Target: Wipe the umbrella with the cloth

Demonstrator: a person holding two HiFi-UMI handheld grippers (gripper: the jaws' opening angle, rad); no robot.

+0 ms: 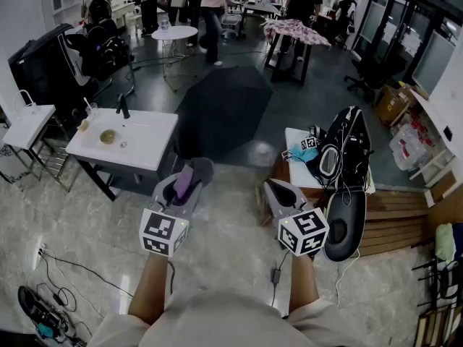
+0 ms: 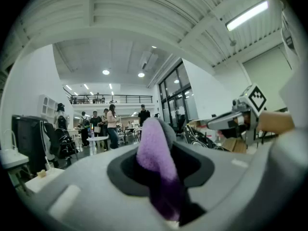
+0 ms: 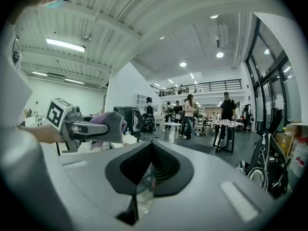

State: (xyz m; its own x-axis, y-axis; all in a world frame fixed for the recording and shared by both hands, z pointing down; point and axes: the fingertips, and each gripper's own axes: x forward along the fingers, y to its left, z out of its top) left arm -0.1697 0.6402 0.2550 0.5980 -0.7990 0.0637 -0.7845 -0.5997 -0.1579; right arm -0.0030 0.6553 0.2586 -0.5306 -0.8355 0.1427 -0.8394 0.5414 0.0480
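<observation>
Jaws of the left gripper [image 1: 188,178] pinch the purple cloth [image 2: 155,160]; the right gripper [image 3: 151,153] is closed on nothing. The black umbrella [image 1: 224,110] lies open on the floor well ahead, beside the white table [image 1: 148,137] — wiping hasn't begun. Next: step closer and lower the cloth onto the canopy.

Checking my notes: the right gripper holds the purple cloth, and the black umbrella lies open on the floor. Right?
No: the left gripper holds the purple cloth, as the left gripper view shows. The black umbrella does lie open on the floor.
</observation>
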